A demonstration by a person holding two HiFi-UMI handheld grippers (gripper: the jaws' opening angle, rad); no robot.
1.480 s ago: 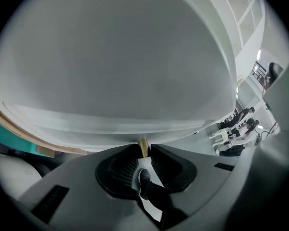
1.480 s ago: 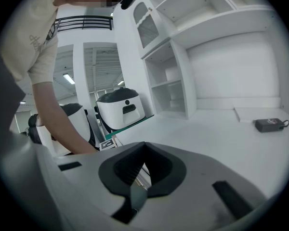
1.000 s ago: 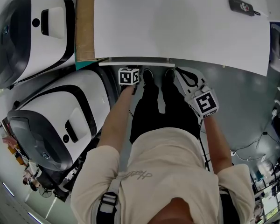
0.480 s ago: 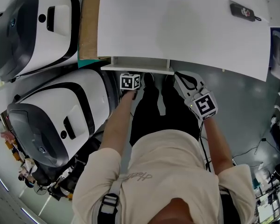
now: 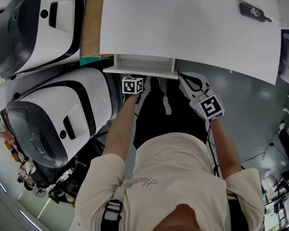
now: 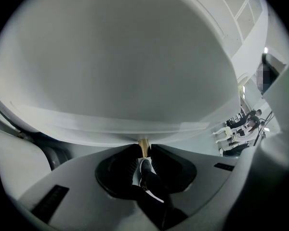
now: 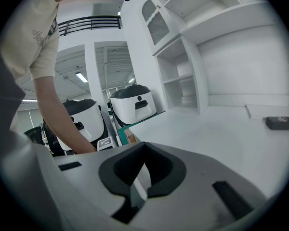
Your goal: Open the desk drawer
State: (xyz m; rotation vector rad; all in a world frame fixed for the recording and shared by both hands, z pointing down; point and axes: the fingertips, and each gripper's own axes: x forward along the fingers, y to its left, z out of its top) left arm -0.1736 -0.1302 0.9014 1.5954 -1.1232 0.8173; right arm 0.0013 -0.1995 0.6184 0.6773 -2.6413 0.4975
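Upper white machine (image 5: 33, 28), lower white machine (image 5: 62, 114), cardboard panel (image 5: 91, 23), black device (image 5: 253, 11).

Drawer (image 5: 143, 63): white, shallow, partly open. Sticks out level from under the white worktop's (image 5: 183, 23) near edge, left of centre.

The left arm (image 5: 120, 129) reaches forward, bare to the sleeve, and its gripper points steeply down. The left gripper (image 6: 143, 153) has its dark jaws closed on a small tan knob (image 6: 143, 144), one pad on each side. Its marker cube (image 5: 133, 85) faces up. The right arm (image 5: 222, 146) reaches out beside it. The right gripper (image 7: 143, 150) is tilted gently downward, with its jaw tips together and nothing between them. Its own marker cube (image 5: 211, 107) sits just above the wrist.
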